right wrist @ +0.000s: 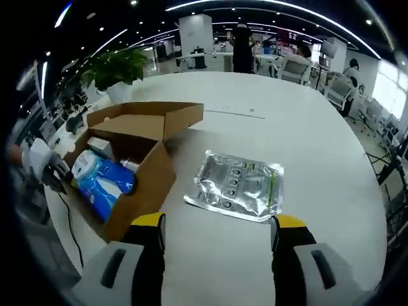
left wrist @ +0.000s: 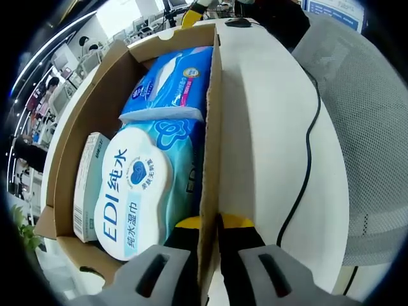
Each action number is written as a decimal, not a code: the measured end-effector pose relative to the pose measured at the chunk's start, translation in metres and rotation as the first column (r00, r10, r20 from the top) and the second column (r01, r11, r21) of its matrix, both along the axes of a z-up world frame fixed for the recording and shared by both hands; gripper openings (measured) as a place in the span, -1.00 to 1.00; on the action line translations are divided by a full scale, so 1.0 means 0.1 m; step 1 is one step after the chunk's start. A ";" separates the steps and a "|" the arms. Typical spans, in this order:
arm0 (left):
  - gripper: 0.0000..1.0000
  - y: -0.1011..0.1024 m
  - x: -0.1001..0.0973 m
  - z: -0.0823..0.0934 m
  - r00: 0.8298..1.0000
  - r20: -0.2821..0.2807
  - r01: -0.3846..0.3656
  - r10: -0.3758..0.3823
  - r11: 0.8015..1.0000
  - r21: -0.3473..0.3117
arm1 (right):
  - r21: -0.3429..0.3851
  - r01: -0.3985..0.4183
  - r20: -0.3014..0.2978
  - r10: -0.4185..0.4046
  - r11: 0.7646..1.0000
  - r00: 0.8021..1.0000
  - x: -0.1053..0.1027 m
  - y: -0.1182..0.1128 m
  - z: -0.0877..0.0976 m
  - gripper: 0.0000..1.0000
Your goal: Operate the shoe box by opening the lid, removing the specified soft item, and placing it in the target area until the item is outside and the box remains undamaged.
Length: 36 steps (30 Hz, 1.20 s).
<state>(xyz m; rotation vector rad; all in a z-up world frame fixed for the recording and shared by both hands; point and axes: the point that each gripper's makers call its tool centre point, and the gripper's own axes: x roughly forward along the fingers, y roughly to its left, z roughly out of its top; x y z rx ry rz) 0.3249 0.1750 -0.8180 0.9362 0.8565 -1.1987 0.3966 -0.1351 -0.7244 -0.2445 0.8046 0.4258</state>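
Note:
The brown cardboard shoe box (left wrist: 213,115) lies with its lid open on the white table. Inside are a blue tissue pack (left wrist: 172,83), a round-lidded EDI wet wipes pack (left wrist: 137,191) and a small carton (left wrist: 89,182). My left gripper (left wrist: 210,223) straddles the box's side wall, with its yellow-tipped jaws shut on the cardboard. In the right gripper view the box (right wrist: 143,156) sits at the left with its lid flap (right wrist: 150,118) folded back. A silver foil pouch (right wrist: 236,185) lies flat on the table beside it. My right gripper (right wrist: 218,223) hovers open just short of the pouch, holding nothing.
A black cable (left wrist: 307,159) runs across the table (left wrist: 268,127) right of the box, and a grey mesh chair (left wrist: 373,127) stands beyond the edge. A potted plant (right wrist: 115,67) sits at the table's far side. Desks and people fill the office background.

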 end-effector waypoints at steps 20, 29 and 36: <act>-0.93 0.00 -0.01 0.01 1.000 0.010 0.004 -0.004 1.000 -0.002 | -0.043 -0.355 0.040 0.356 0.934 0.934 -0.51 0.53 0.77 0.05; -0.93 0.00 -0.01 0.01 1.000 0.011 0.004 -0.004 1.000 -0.004 | -0.208 -0.513 -0.030 0.519 0.833 0.854 -0.59 0.79 0.74 0.05; -0.93 0.00 -0.02 0.01 1.000 0.015 0.003 -0.003 1.000 -0.006 | -0.328 -0.639 -0.185 0.616 0.696 0.766 -0.71 0.80 0.70 0.14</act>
